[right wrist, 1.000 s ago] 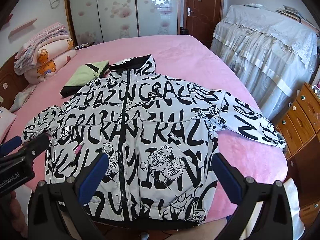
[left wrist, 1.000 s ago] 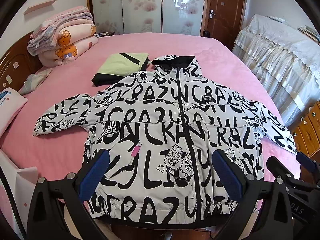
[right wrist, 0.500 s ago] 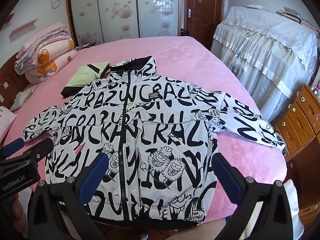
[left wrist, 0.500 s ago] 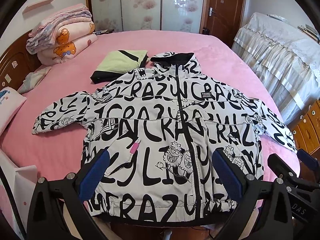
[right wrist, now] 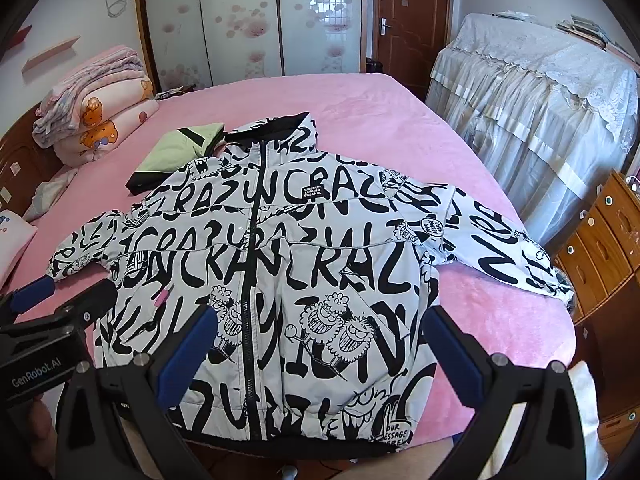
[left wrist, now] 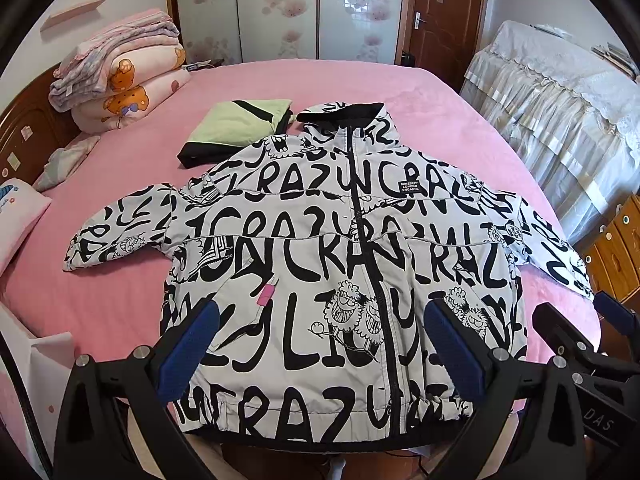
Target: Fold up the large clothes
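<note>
A white jacket with black lettering point(left wrist: 320, 264) point(right wrist: 280, 264) lies flat, front up and zipped, on the pink bed point(left wrist: 360, 88) point(right wrist: 380, 120). Both sleeves are spread out sideways; the right sleeve point(right wrist: 504, 248) reaches the bed's edge. My left gripper point(left wrist: 320, 348) hovers open above the jacket's lower hem, nothing between its blue pads. My right gripper point(right wrist: 320, 348) is also open over the hem, slightly further right. Each gripper shows in the other's view: the right gripper point(left wrist: 576, 340) at the lower right, the left gripper point(right wrist: 60, 304) at the lower left.
A folded green and black garment point(left wrist: 236, 128) point(right wrist: 180, 152) lies by the jacket's left shoulder. Rolled pink quilts point(left wrist: 120, 76) sit by the wooden headboard. A cloth-covered piece of furniture point(right wrist: 540, 92) and wooden drawers point(right wrist: 600, 248) stand at the right.
Both grippers have eased slightly back and up, so the jacket sits a little further away in view. The jacket itself has not moved.
</note>
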Demonstrator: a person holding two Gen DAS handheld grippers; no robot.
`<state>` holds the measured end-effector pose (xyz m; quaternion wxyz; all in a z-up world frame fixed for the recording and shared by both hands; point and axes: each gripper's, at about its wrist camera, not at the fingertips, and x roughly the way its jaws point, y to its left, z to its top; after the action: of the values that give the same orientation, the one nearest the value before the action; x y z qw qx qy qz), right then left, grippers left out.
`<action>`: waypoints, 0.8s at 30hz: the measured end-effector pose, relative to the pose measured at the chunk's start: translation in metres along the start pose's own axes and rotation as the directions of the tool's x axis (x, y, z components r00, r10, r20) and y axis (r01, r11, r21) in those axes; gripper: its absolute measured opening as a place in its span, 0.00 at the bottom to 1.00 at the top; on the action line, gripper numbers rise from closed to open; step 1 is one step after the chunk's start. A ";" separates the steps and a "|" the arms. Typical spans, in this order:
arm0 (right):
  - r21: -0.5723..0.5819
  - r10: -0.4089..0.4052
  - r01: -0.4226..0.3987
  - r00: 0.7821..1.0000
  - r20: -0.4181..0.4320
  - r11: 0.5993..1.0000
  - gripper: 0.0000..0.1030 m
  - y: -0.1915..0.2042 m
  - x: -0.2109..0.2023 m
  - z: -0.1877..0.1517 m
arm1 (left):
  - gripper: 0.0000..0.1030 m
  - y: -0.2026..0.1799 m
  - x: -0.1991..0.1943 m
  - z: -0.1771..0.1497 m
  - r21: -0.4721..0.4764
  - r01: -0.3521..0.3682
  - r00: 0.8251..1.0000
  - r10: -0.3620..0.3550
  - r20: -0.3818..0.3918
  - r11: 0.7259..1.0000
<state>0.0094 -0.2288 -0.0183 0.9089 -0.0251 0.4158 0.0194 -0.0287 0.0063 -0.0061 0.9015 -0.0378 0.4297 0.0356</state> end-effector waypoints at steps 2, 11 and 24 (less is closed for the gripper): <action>0.003 0.005 -0.005 1.000 -0.001 1.000 0.99 -0.001 0.000 0.000 | 0.99 0.000 0.000 0.001 0.000 0.000 1.000 0.000 -0.002 1.000; 0.002 0.006 -0.006 1.000 0.001 1.000 0.99 -0.001 -0.001 0.001 | 0.99 -0.001 0.000 0.000 0.000 -0.001 1.000 0.001 -0.001 1.000; 0.002 0.010 -0.010 1.000 0.001 1.000 0.99 -0.001 -0.001 0.003 | 0.99 -0.002 0.000 0.001 -0.001 -0.003 1.000 0.003 -0.005 1.000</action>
<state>0.0112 -0.2299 -0.0153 0.9091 -0.0219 0.4153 0.0237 -0.0277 0.0040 -0.0058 0.9003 -0.0379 0.4321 0.0371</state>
